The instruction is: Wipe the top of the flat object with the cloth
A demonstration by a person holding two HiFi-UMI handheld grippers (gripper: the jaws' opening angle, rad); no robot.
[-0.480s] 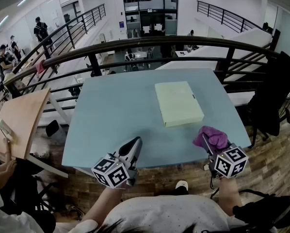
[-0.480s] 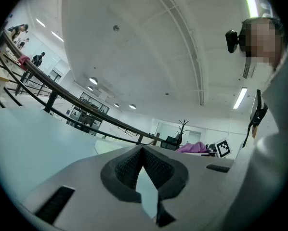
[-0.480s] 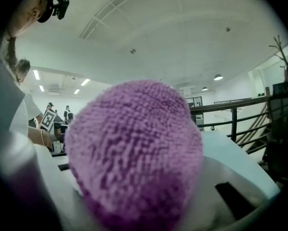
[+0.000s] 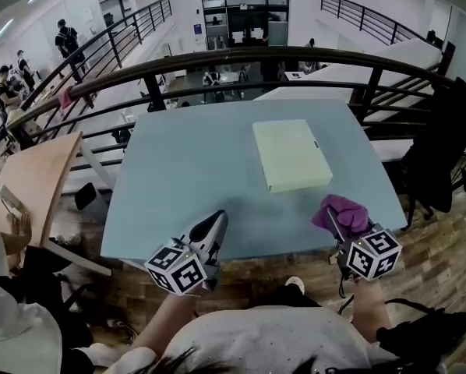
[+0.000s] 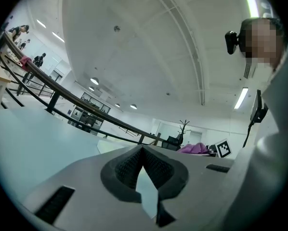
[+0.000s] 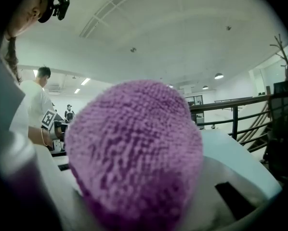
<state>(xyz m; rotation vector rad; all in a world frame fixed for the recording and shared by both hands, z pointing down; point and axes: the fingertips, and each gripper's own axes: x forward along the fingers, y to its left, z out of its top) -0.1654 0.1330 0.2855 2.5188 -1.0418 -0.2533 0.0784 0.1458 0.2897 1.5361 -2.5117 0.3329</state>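
Cloth (image 6: 134, 153), purple, fills your right gripper view, pinched in your right gripper (image 4: 336, 223). Only the head view shows the flat object (image 4: 291, 155), well ahead on the table (image 4: 178, 178). Your left gripper (image 5: 143, 152) is pressed together, empty. Both sit at the near edge, tilted upward.

A pale blue table (image 4: 178, 185) stands on a wooden floor (image 4: 443, 267) beside a dark curved railing (image 4: 241, 56), strip lights (image 5: 241, 98) glowing on the white ceiling (image 5: 134, 42).
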